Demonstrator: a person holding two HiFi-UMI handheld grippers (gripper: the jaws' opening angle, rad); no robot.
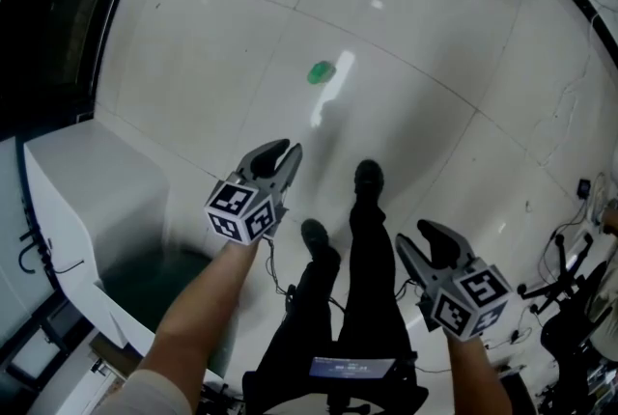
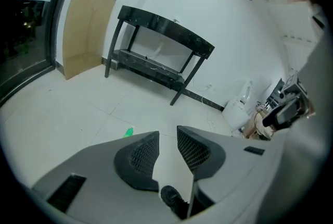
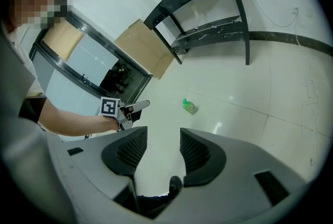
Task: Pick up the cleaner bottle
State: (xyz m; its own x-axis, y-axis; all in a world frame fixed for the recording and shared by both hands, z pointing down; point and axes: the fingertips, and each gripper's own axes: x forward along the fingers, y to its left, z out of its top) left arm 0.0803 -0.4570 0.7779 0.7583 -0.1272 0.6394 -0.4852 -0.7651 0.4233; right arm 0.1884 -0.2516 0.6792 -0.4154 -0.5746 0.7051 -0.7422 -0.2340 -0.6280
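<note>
Head view: green cleaner bottle point(image 1: 321, 72) lies on the white floor point(image 1: 435, 114), well ahead of both grippers. Left gripper point(image 1: 288, 149) jaws stand narrowly apart, right gripper point(image 1: 413, 235) jaws wider, both empty.

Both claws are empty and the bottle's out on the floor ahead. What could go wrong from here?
1. The left claw has only a narrow gap between its jaws, so it may shove the cleaner bottle rather than straddle it.
2. The bottle sits on glossy floor tiles, so a nudge would likely send it sliding.
3. It is well clear of both claws. The right claw, open wider, looks the safer choice.
</note>
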